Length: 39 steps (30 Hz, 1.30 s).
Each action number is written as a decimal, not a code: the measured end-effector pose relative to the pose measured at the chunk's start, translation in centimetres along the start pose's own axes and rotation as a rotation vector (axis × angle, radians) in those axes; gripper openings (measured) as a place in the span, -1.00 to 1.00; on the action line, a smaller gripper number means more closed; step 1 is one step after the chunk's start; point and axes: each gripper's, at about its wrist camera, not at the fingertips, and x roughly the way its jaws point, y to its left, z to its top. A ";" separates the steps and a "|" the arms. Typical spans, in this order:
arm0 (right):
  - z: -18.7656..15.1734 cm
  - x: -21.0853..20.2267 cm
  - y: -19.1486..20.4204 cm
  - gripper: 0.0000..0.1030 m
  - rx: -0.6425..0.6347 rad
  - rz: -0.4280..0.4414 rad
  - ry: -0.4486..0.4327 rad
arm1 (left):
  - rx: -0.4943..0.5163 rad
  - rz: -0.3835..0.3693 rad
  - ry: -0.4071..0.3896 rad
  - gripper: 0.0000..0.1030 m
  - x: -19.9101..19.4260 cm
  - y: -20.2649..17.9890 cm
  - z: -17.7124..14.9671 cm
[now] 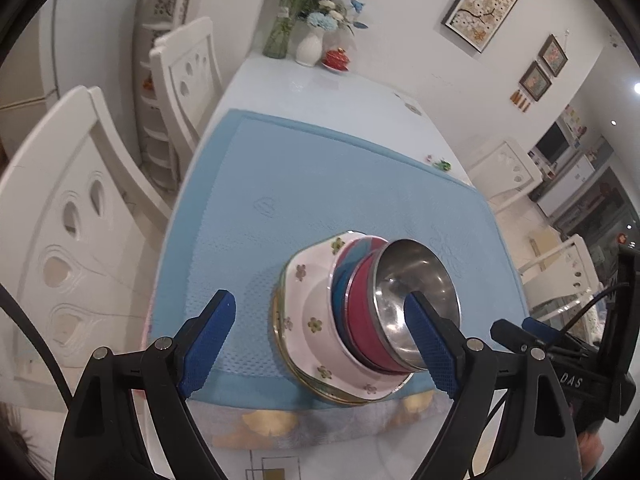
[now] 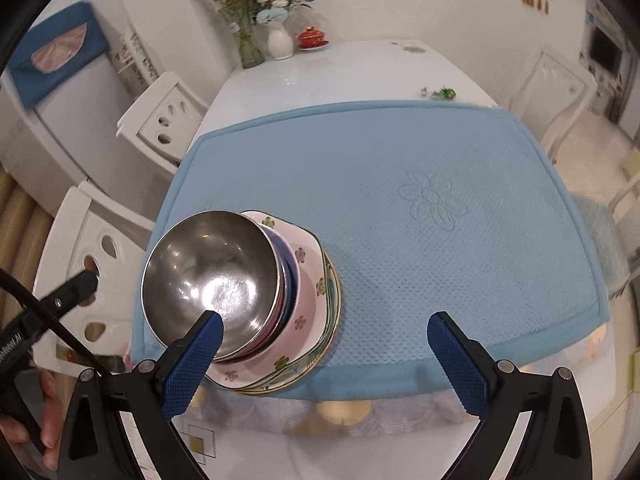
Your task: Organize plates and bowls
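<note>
On the blue mat (image 2: 400, 168) near the bench's front edge, a steel bowl (image 2: 208, 276) tops nested bowls on floral plates (image 2: 308, 256). Left gripper (image 1: 320, 344) and right gripper (image 2: 326, 364) both spread wide, holding nothing.

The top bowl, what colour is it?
Shiny silver metal bowl, clearest in the right wrist view.

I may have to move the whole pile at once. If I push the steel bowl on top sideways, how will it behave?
The steel bowl looks smooth and glossy, so likely slippery. It sits highest in the nested stack, so it would probably slide or tip off first.
</note>
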 end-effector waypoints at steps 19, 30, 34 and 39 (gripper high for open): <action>-0.3 2.2 0.3 0.97 0.030 0.097 0.082 | -0.018 -0.024 0.083 0.66 2.2 -0.9 -0.4; 0.0 2.8 1.2 0.97 -0.020 0.106 0.108 | 0.006 0.069 0.068 0.66 2.3 -1.8 -0.6; -0.1 3.1 1.0 0.97 -0.014 0.109 0.122 | -0.009 0.082 0.070 0.66 2.4 -1.3 -0.7; -0.2 3.3 0.7 0.97 0.013 0.127 0.143 | -0.002 0.131 0.059 0.66 2.1 -1.1 -0.6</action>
